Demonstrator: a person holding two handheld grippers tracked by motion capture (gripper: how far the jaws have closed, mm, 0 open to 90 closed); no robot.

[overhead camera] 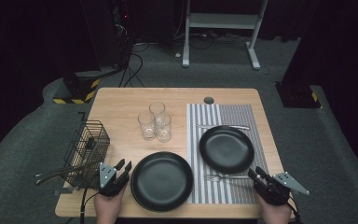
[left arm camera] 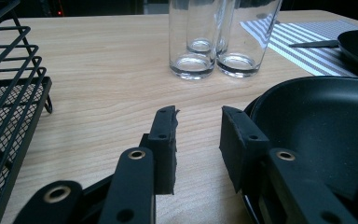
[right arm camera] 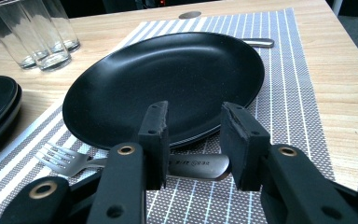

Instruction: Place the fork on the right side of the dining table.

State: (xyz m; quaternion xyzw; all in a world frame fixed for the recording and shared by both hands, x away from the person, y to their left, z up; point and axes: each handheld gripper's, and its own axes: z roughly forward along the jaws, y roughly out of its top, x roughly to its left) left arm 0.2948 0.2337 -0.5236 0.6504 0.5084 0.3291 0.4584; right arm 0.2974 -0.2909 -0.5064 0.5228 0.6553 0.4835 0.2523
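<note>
Across the wooden surface [overhead camera: 121, 100], the right tongs [right arm camera: 193, 140] stood spread astride the fork [right arm camera: 98, 163] handle just before them, a thin, stiff, slippery thing best pinched mid-handle, while the left tongs [left arm camera: 198, 140] gaped empty.

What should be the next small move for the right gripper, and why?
Probably lower the right gripper slightly and close on the fork. Its handle end lies on the placemat between the open jaws, beside the black plate, and the pads do not seem to press on it.

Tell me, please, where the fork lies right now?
In the high view the fork lies on the striped placemat, below the right black plate, beside the right gripper.
</note>
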